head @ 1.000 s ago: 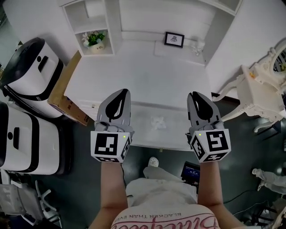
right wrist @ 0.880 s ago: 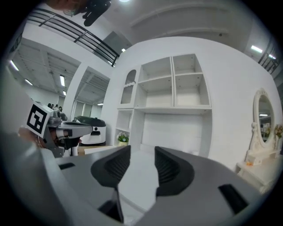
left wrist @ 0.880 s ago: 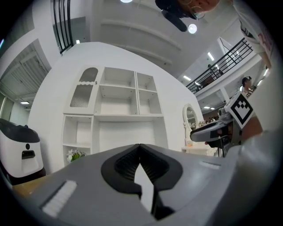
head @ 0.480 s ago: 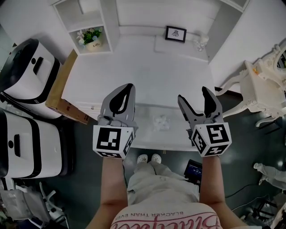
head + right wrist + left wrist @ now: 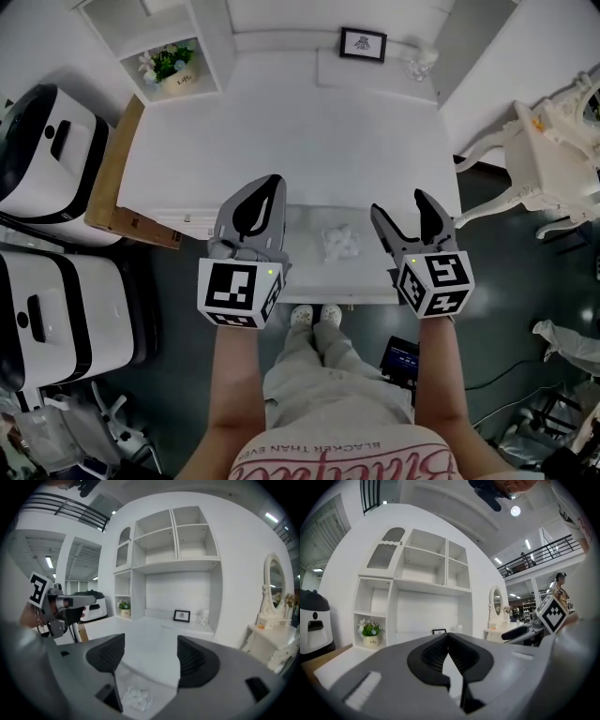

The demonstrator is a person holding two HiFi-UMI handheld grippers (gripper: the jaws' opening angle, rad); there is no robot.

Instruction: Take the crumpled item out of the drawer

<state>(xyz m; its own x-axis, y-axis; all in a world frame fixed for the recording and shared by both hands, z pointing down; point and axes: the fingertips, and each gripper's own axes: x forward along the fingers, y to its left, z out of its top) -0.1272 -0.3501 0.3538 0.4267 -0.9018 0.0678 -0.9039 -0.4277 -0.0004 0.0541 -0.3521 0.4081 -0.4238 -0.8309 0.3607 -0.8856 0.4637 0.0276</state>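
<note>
Okay, both grippers at the desk (image 5: 281, 131) front, crumpled white item (image 5: 339, 243) lying in the open drawer (image 5: 305, 258).
Left gripper (image 5: 271, 183) has its jaws together with nothing between them, held by the drawer's left edge. Right gripper (image 5: 400, 208) has its jaws wide apart and empty, by the drawer's right side; in the right gripper view the crumpled item (image 5: 136, 698) sits low between them, not touched. Small picture frame (image 5: 364, 44) and potted plant (image 5: 167, 66) stand at the back.

A small white crumpled item (image 5: 340, 244) lies loose in the open white drawer (image 5: 317, 283), near its middle, slightly toward the far side.
</note>
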